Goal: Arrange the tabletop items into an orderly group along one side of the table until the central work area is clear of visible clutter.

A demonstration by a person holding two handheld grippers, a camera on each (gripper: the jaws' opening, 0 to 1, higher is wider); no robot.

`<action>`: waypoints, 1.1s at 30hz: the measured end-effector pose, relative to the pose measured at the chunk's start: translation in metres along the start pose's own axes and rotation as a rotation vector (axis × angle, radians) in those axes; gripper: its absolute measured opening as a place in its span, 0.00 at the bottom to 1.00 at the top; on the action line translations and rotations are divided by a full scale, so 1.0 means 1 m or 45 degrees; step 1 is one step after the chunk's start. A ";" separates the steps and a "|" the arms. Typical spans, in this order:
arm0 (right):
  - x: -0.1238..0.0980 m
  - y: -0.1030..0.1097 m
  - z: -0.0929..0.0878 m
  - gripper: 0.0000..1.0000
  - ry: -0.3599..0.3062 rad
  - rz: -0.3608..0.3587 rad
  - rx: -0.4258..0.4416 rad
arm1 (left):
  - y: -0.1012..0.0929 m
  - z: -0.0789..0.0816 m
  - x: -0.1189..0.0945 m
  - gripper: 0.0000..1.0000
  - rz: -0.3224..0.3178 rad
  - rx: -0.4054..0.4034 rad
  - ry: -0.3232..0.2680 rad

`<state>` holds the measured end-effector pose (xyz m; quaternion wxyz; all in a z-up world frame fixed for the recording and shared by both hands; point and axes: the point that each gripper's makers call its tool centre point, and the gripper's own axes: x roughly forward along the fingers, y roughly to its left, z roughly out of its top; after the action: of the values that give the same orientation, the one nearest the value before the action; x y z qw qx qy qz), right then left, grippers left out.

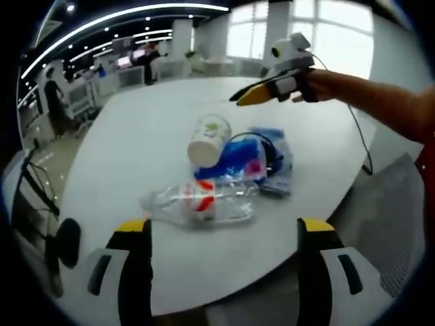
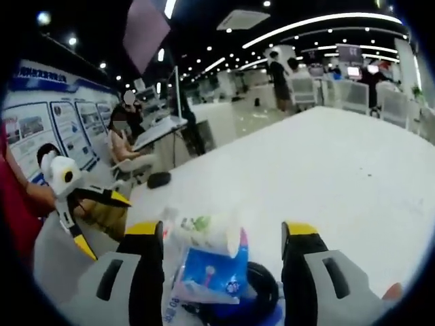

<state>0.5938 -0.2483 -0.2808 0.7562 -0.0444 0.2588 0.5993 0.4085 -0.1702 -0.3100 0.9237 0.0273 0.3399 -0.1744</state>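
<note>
**Clutter bunched mid-tabletop, both grippers open above it**

Your left gripper (image 1: 223, 234) hangs over the near edge of the smooth white tabletop (image 1: 136, 129), its black fingers (image 1: 136, 272) with yellow tips spread wide apart and holding nothing. Just ahead of them lies the pile. A clear, crinkled plastic bottle (image 1: 200, 202) with a red-and-white label lies on its side nearest you. Behind it a paper cup (image 1: 207, 139) is tipped over, its round white base facing you and green print on its wall. Touching the cup's side is a glossy blue packet (image 1: 238, 159) with a pink mark, and a thin black cable (image 1: 272, 153) loops over a flat blue-and-clear pouch (image 1: 279, 166) beside it.

In the left gripper view, your right gripper (image 1: 262, 92) comes in from the upper right, held in your hand (image 1: 323, 85) above the far side of the pile; its yellow-tipped fingers look close together from this angle.

In the right gripper view, that gripper (image 2: 223, 231) shows its fingers (image 2: 146, 272) well apart, empty, framing the cup (image 2: 204, 234), the packet (image 2: 207, 272) and a coil of cable (image 2: 262, 288) between them. The left gripper (image 2: 102, 224) appears at the left with its fingers splayed.
</note>
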 end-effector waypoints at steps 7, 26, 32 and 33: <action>0.008 -0.002 -0.006 0.62 0.000 0.042 0.063 | -0.001 0.002 0.000 0.85 -0.008 -0.006 -0.019; 0.023 0.001 -0.012 0.43 0.033 0.147 0.131 | -0.005 0.029 -0.008 0.83 -0.042 -0.044 -0.213; 0.023 0.001 -0.011 0.35 0.029 0.173 0.157 | -0.006 0.030 -0.008 0.82 -0.048 -0.044 -0.217; 0.023 0.001 -0.011 0.33 0.028 0.181 0.160 | -0.006 0.030 -0.008 0.82 -0.050 -0.045 -0.217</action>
<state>0.5920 -0.2317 -0.3004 0.7102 0.0150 0.3069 0.6334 0.4197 -0.1788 -0.2816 0.9461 -0.0107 0.2635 -0.1881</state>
